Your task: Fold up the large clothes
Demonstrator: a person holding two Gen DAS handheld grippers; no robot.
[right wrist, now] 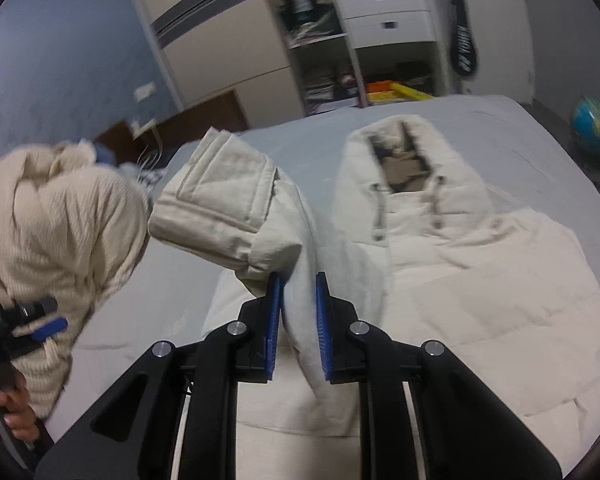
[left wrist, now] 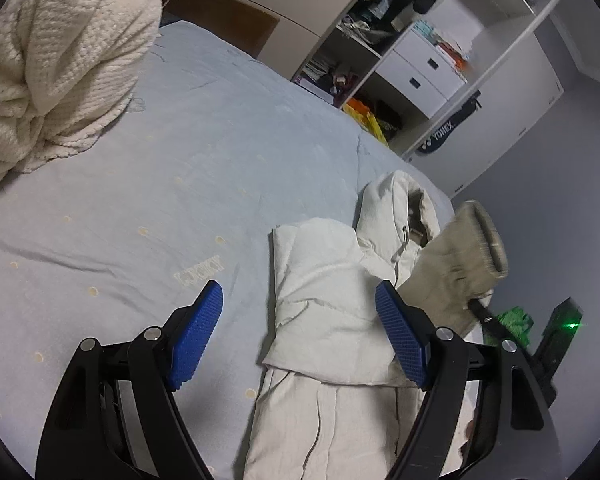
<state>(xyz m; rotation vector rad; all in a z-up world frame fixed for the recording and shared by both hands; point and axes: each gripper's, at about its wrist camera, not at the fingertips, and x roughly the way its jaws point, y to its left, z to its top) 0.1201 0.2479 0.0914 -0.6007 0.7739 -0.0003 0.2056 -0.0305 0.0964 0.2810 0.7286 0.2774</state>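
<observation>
**Right tongs pinch a jacket sleeve over the bed**

Black arms and blue pads of the left tongs [left wrist: 299, 322] fill the bottom of the left wrist view, spread wide and released, gripping nothing. They hover above the pale blue bed [left wrist: 188, 152]. At far left a cream knitted blanket [left wrist: 48, 68] sits bunched on the sheet. Between and beyond the pads lies the off-white padded jacket [left wrist: 332, 300], partly folded near the bed's right edge, its hood [left wrist: 396, 208] pointing away. Further right, a sleeve cuff [left wrist: 476, 240] is lifted clear of the bed.

From the right wrist, the blanket [right wrist: 56, 216] again sits left. The right tongs [right wrist: 299, 280] are clenched on the jacket's sleeve [right wrist: 236, 208], raising it beside the hood [right wrist: 404, 160]. White shelves [right wrist: 384, 20] stand behind the bed.
</observation>
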